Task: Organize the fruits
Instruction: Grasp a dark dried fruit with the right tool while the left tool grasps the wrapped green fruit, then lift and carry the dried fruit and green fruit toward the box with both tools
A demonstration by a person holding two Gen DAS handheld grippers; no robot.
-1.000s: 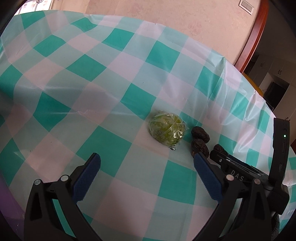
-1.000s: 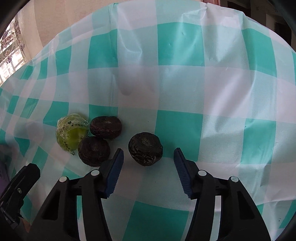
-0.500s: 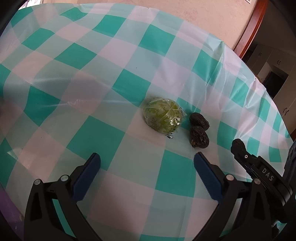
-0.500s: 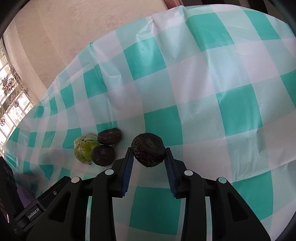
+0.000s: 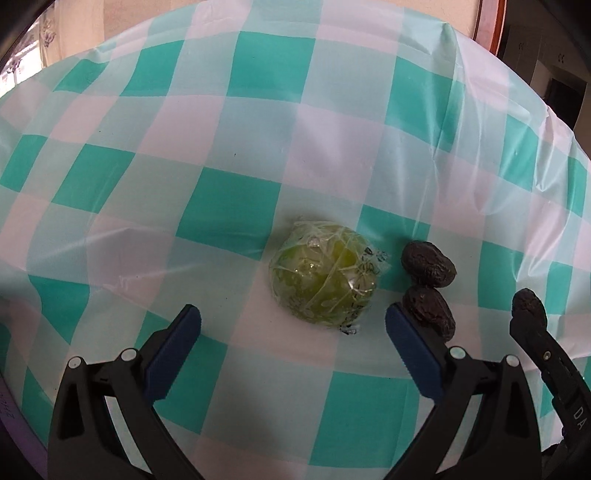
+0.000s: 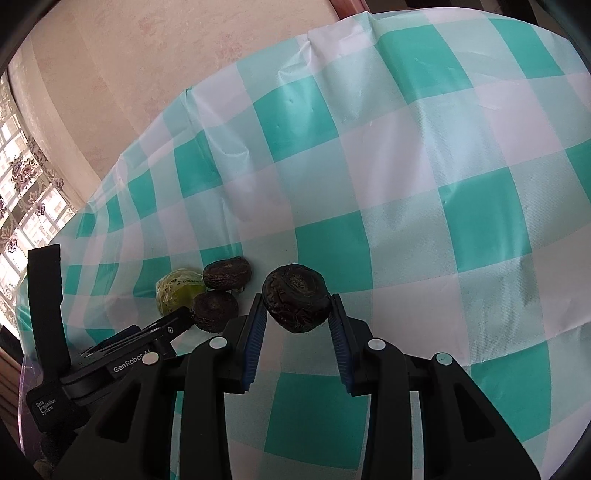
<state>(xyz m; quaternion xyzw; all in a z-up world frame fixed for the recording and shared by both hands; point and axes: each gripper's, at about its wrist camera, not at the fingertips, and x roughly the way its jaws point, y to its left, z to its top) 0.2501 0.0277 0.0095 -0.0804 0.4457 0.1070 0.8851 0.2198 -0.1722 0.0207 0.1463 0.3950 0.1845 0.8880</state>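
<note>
Since the earlier frames the right gripper (image 6: pixel 295 314) has closed its blue pads on one dark wrinkled fruit (image 6: pixel 296 303) and raised it off the cloth, while the left gripper (image 5: pixel 291 325) has swung nearer the wrapped green fruit (image 5: pixel 324 282), which now sits just ahead of the wide gap between its fingers. The right jaws have just been closing and now pinch the fruit at its sides; the left jaws stand wide apart with nothing touching them.

From the left wrist, the held fruit shows only as a dark lump (image 5: pixel 528 304) at the tip of the right tool, mostly hidden by it. One of the two dark fruits on the cloth (image 5: pixel 430 310) is partly covered by the left gripper's right finger (image 5: pixel 413 354); the other (image 5: pixel 428 264) lies just behind it, the pair touching or nearly so. From the right wrist, the green fruit (image 6: pixel 177 291) is half hidden behind those two, and the left tool's black body crosses the lower left corner. Printing on the green fruit's clear wrap is too small to read.

A teal and white checked plastic tablecloth (image 6: pixel 406 184) covers the table, creased along fold lines. Behind it stands a pinkish wall (image 6: pixel 147 74), a patterned window (image 6: pixel 29 192) at far left, and a reddish wooden door frame (image 5: pixel 496 22).
</note>
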